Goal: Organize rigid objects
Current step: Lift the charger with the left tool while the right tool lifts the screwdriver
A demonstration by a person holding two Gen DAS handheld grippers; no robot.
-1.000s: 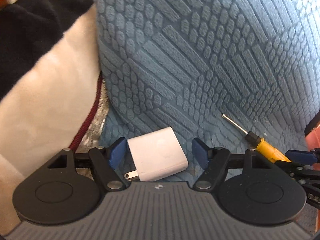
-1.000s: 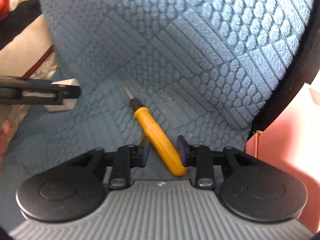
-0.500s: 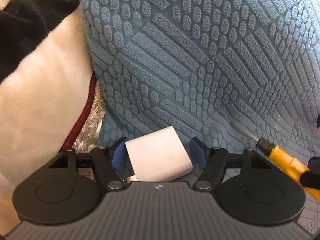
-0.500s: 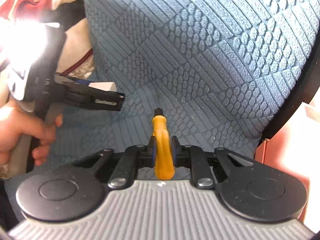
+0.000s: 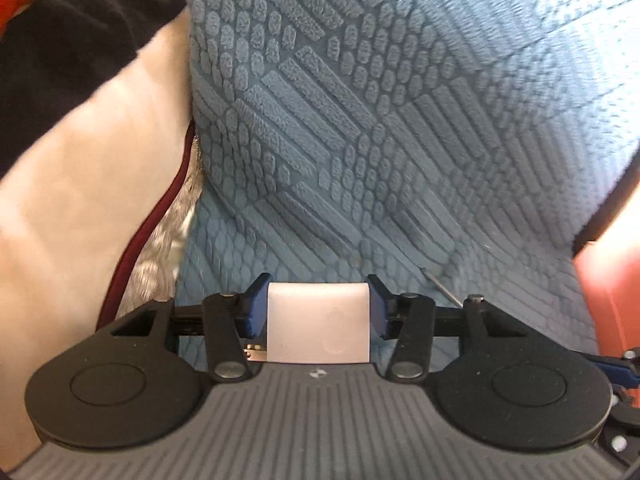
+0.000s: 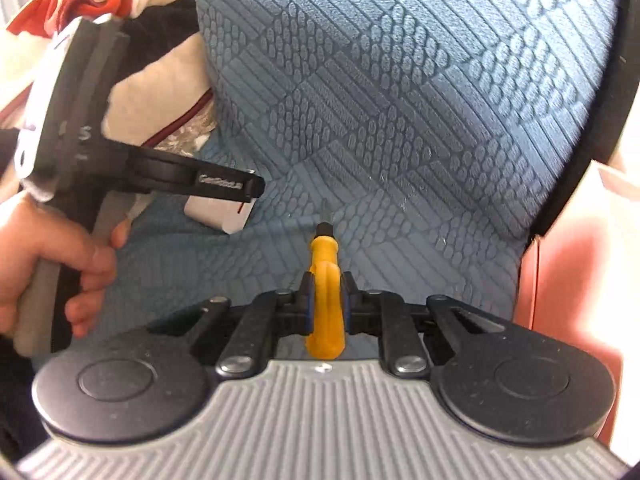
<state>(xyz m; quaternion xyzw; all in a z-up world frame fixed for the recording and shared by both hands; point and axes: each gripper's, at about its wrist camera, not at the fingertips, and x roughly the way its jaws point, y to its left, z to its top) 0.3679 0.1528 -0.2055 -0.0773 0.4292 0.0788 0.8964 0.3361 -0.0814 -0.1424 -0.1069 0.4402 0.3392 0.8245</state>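
Note:
A white plug-in charger [image 5: 318,328] sits between the blue pads of my left gripper [image 5: 318,304]. The jaws are closing and both pads press its sides; a metal prong sticks out at its left. In the right wrist view the same charger [image 6: 216,214] hangs in the left gripper [image 6: 240,188] above the blue cushion. My right gripper [image 6: 325,296] is shut on the handle of a yellow screwdriver [image 6: 324,252], whose dark shaft points away from me. The screwdriver's tip [image 5: 444,290] shows at the right of the left wrist view.
A blue textured cushion [image 6: 400,100] fills the background. Cream and black plush fabric [image 5: 80,180] with a red trim lies at the left. A salmon-pink box [image 6: 568,272] stands at the right edge. A person's hand [image 6: 48,264] grips the left tool's handle.
The left jaws have come in onto the charger, which now sits square between them. The right jaws have shut on the screwdriver handle and raised it off the cushion.

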